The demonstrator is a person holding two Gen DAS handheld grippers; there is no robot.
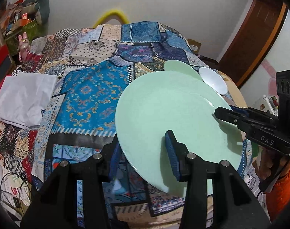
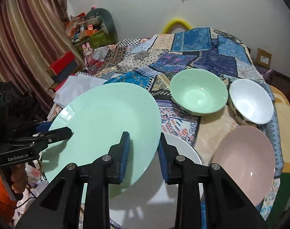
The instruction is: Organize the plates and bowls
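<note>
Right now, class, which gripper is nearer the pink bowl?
The right. The right gripper grips the green plate on the edge facing the pink bowl; the left gripper holds the plate's far edge.

Looking like someone's bedroom at home: a patchwork quilt [image 2: 192, 57] is covering the bed, curtains [image 2: 30, 38] are hanging, clutter [image 2: 87, 28] is piling up in the corner.

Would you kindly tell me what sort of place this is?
Probably a lived-in room at home: a patchwork cloth covers the surface, a curtain hangs at the side, and cluttered boxes stand against the wall.
</note>
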